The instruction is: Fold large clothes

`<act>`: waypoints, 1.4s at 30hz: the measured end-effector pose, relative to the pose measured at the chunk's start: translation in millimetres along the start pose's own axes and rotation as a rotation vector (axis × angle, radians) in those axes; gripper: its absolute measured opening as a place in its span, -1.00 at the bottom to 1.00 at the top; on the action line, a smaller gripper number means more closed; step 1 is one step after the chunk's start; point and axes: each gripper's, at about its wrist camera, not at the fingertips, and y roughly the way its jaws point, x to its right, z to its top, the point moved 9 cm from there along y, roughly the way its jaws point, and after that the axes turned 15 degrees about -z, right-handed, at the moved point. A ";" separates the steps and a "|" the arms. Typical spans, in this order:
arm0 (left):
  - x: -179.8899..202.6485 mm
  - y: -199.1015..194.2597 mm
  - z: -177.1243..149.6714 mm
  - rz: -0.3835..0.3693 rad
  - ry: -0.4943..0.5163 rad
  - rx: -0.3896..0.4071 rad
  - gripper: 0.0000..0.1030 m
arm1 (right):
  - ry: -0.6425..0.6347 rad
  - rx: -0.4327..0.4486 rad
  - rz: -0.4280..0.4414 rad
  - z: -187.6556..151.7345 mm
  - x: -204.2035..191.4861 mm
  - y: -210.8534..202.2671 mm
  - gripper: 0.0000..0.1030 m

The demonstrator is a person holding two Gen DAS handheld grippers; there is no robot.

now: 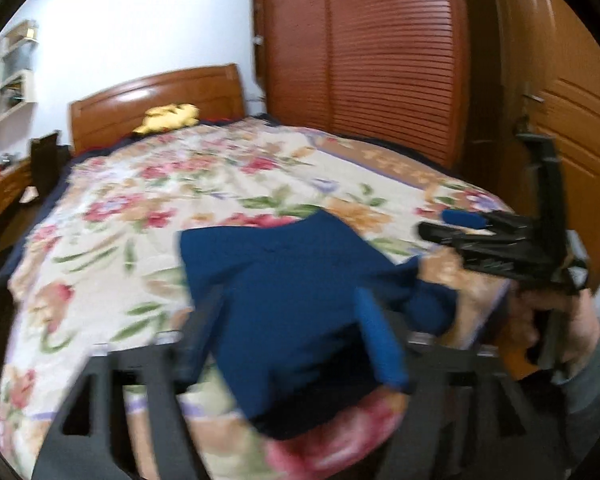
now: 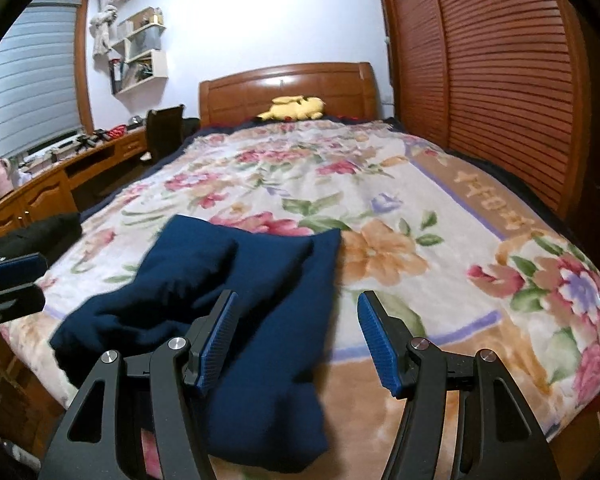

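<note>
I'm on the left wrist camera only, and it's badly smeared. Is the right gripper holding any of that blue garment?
Observer: No. The right gripper is open with nothing pinched between its pads. Only one finger hangs over the navy garment.
Operator: Is the garment lying flat?
Observer: Mostly. It lies as a long folded strip on the floral blanket, with a rumpled lump along the side towards the window.
Operator: Where is my left gripper relative to it?
Observer: In the right wrist view the left gripper sits at the frame's left edge, beside the garment and apart from it.
</note>
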 end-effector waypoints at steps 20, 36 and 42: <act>-89.8 -33.6 -63.9 0.139 -0.174 0.035 0.62 | -0.113 -0.008 0.181 -17.1 -63.9 9.2 0.24; -87.9 -47.6 -71.5 0.121 -0.179 0.075 0.62 | -0.191 -0.129 0.237 -30.4 -82.4 45.7 -0.58; -88.1 -50.2 -73.8 0.112 -0.185 0.078 0.62 | -0.222 -0.004 0.189 4.7 -76.0 35.6 -0.73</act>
